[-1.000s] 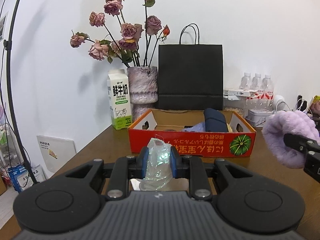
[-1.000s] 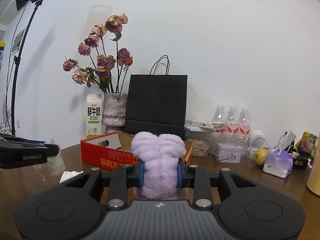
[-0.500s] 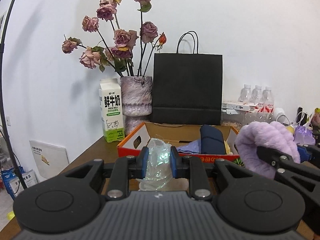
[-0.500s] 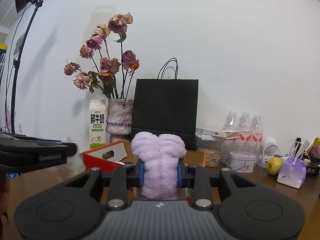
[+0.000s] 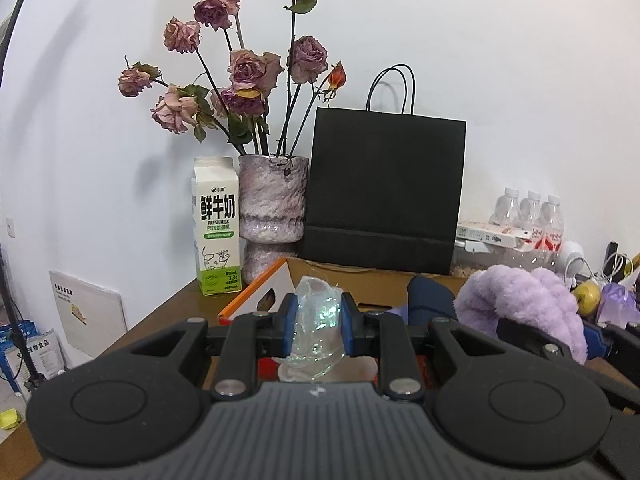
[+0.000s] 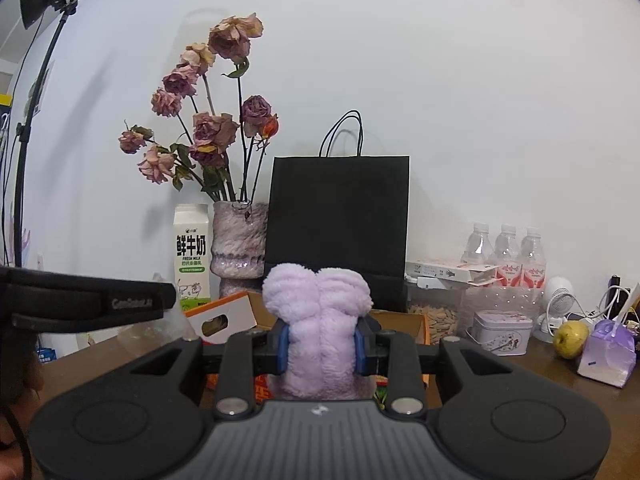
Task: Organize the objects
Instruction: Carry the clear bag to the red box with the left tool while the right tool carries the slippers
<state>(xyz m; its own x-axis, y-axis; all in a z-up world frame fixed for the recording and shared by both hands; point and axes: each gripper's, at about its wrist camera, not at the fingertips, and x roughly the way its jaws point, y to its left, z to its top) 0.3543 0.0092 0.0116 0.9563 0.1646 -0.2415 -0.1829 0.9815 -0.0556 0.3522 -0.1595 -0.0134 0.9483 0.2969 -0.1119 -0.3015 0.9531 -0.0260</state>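
Now carry each load well over the orange-edged cardboard box (image 5: 256, 296) rim before releasing, since your left gripper (image 5: 318, 322) pinches crinkled clear plastic wrap (image 5: 318, 320) and your right gripper (image 6: 320, 346) squeezes a fluffy lilac plush item (image 6: 318, 312).

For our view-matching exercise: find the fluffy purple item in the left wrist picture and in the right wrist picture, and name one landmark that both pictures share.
Left wrist view: the fluffy purple item sits at the lower right, right of the orange box.
Right wrist view: it is at lower centre, clamped between the right gripper's fingers.
Shared landmark: the black paper bag against the wall.
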